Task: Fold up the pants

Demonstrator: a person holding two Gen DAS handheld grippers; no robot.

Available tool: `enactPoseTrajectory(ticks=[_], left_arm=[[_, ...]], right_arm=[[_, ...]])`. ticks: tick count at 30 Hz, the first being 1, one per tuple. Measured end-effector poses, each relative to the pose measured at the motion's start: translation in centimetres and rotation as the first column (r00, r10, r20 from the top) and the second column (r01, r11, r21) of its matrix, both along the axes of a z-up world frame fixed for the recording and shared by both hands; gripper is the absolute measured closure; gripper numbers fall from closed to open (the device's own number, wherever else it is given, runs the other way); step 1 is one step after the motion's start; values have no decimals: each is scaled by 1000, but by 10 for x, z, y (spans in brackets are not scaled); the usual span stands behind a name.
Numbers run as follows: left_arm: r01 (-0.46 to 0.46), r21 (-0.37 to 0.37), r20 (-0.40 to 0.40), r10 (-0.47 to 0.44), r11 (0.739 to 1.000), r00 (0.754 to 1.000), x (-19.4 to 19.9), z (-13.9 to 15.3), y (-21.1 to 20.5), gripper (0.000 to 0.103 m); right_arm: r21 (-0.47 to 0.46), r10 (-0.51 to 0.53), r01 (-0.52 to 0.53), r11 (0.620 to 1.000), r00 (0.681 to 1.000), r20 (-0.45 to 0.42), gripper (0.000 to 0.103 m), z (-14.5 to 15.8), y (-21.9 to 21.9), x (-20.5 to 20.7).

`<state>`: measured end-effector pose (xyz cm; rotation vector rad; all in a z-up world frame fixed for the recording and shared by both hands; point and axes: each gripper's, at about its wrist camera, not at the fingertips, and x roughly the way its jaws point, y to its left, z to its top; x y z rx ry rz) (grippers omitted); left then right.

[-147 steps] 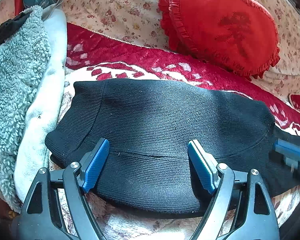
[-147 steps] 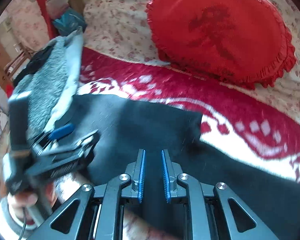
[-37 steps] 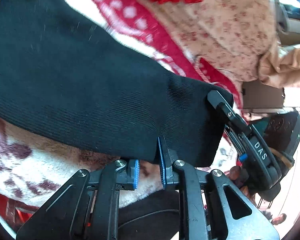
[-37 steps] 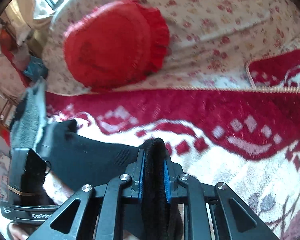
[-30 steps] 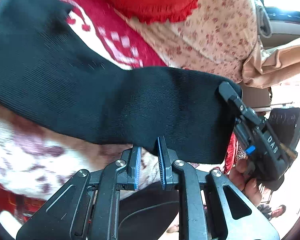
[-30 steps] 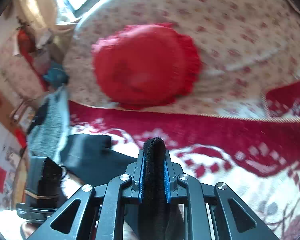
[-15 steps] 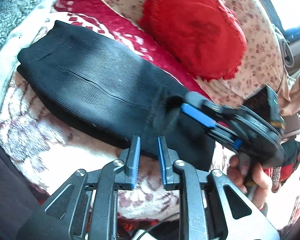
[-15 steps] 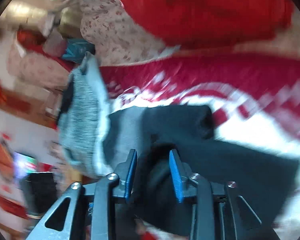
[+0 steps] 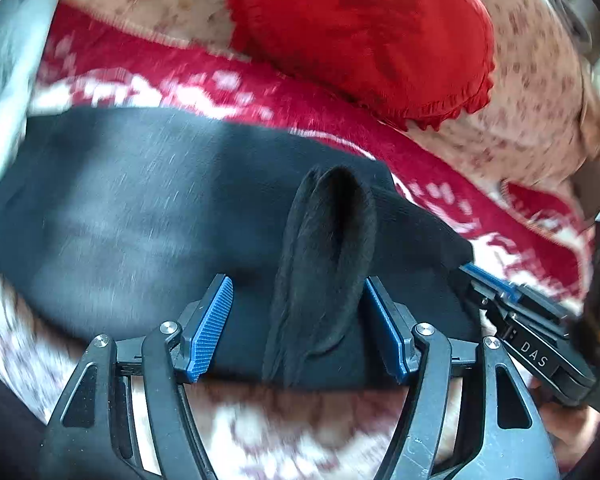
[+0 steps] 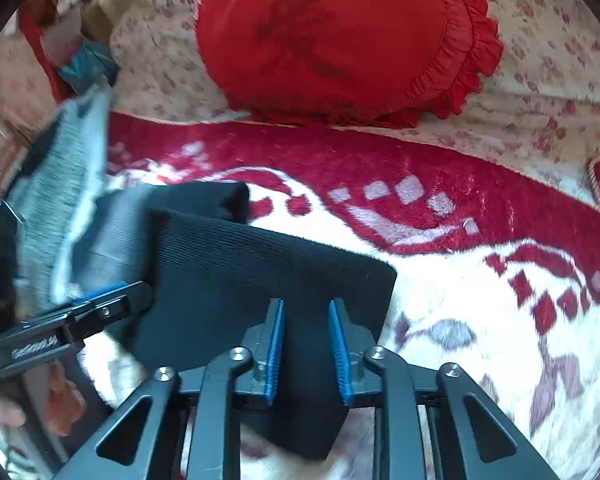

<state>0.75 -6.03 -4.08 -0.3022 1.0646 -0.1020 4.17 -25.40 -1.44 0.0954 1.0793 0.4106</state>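
Red-and-white patterned blanket covers the bed or sofa, with a red heart-shaped cushion propped against floral fabric behind and a grey fleecy garment at the left edge. On the blanket lie the black pants, doubled over into a short, thick bundle.

Seen from the left wrist, the left tool has its pads spread wide, with a raised loop of the cloth standing between them and apparently touching neither pad, though blur makes that hard to be sure of. The right tool is parted too, its pads hovering over the near corner of the top layer without pinching it.

By the look of the ribbed knit, the pants are soft, light and floppy, with some grip against the fuzzy blanket; they will sag and buckle rather than keep a crease. The sensible hold would be at the two corners of the free end, both layers pinched together, so the fold travels as one piece.
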Motion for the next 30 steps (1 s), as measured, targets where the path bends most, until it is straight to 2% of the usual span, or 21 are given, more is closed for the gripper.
enactPoseTrajectory(ticks=[2, 3, 7, 12, 15, 17, 18, 24, 30], left_arm=[[23, 70, 13, -24, 997, 1000, 6, 0, -9, 37], [25, 81, 13, -26, 996, 1000, 7, 0, -10, 37], [8, 45, 11, -8, 999, 1000, 3, 0, -1, 37], [-17, 44, 15, 17, 999, 1000, -8, 1, 9, 37], [-28, 44, 19, 28, 999, 999, -11, 1, 8, 37], [-24, 56, 21, 23, 998, 1000, -11, 0, 7, 37], [-19, 61, 23, 18, 998, 1000, -12, 1, 7, 37], [-49, 27, 29, 48, 998, 998, -22, 9, 18, 37], [-70, 59, 65, 66, 996, 996, -37, 16, 27, 37]], right_arm=[[-40, -4, 6, 999, 999, 51, 85, -3, 7, 7], [-54, -7, 10, 998, 998, 57, 85, -2, 10, 11], [-51, -4, 7, 999, 999, 50, 85, 11, 14, 10], [16, 18, -19, 1000, 998, 68, 85, 30, 6, -24], [10, 61, -61, 998, 997, 53, 85, 21, 17, -42], [-24, 54, -54, 998, 999, 1, 85, 0, 24, -48], [-19, 43, -43, 999, 999, 18, 85, -1, 24, -53], [20, 15, -16, 1000, 1000, 18, 85, 18, 15, -68], [52, 28, -31, 998, 998, 59, 85, 26, 35, -61]])
